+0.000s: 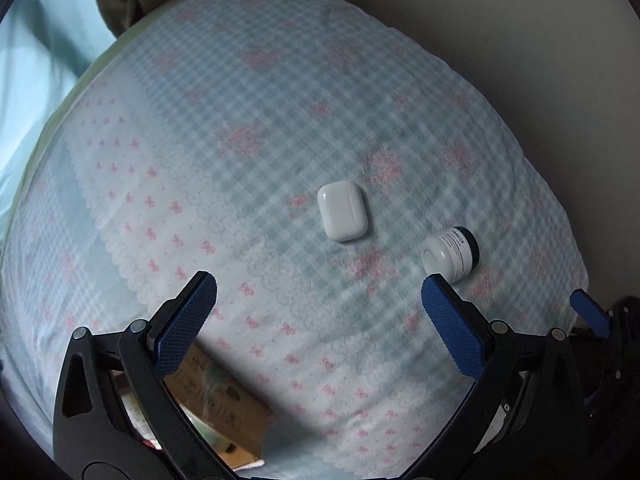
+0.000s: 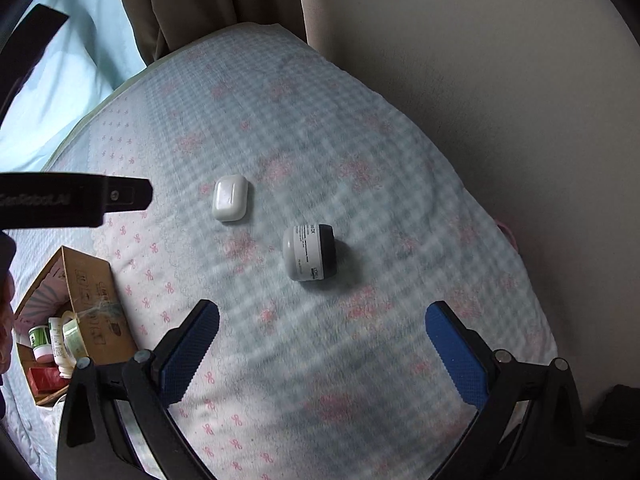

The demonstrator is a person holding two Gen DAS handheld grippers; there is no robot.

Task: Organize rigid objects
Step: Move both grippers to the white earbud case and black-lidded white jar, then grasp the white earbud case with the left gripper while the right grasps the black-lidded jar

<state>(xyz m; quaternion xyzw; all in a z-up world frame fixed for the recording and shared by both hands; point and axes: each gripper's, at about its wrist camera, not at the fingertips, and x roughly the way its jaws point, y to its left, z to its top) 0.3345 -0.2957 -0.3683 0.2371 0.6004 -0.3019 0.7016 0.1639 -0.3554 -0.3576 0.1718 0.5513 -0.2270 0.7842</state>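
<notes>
Your left gripper (image 1: 319, 292) and right gripper (image 2: 322, 320): both spread wide, holding nothing. Earbud case (image 2: 230, 197) and toppled jar (image 2: 310, 252): near each other on the bed (image 2: 360, 140).

I see a checked bedspread (image 2: 360, 152) in pale blue and white, with pink bows and a scalloped white band, covering the bed. Brown curtains (image 2: 192, 4) hang past its far edge, and a plain beige wall (image 2: 500, 60) runs along its right edge. A light blue sheet (image 1: 36, 60) lies beyond the bed's far left corner.
</notes>
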